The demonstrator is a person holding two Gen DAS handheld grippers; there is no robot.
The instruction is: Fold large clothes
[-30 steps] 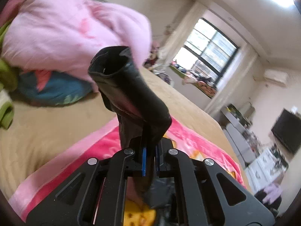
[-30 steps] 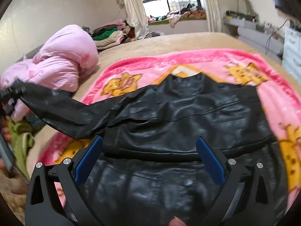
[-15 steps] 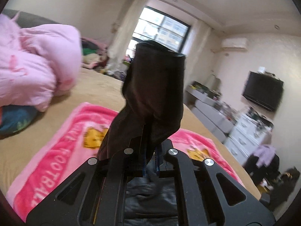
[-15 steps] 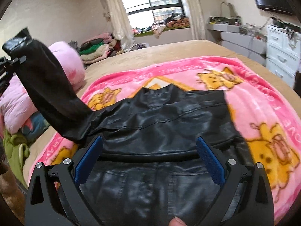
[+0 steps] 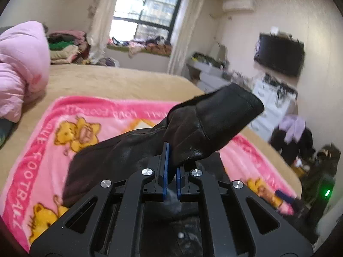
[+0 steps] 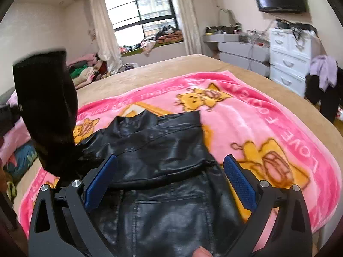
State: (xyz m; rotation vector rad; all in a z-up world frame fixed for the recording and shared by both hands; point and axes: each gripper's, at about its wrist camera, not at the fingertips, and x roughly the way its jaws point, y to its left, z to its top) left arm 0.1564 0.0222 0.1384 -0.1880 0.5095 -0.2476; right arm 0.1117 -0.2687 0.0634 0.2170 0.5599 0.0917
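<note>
— Where does the light come from?

— Mostly daylight through the window (image 5: 148, 19), which is blown out to near white in both views. The room is evenly bright, the shadows soft.

— Sharp?

— Not everywhere. In the left wrist view the television (image 5: 278, 55) and the drawers (image 5: 272, 105) smear sideways with motion blur (the right side worst). The raised black sleeve (image 6: 47, 107) is soft-edged in the right wrist view.

— Distortion?

— Strong fisheye: walls bow, corners go black. The leather jacket (image 6: 163, 150) shows pale glossy highlights.

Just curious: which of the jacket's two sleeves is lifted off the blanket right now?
The sleeve at the left of the right wrist view, pinched in the left gripper. The other one is not raised anywhere.
</note>
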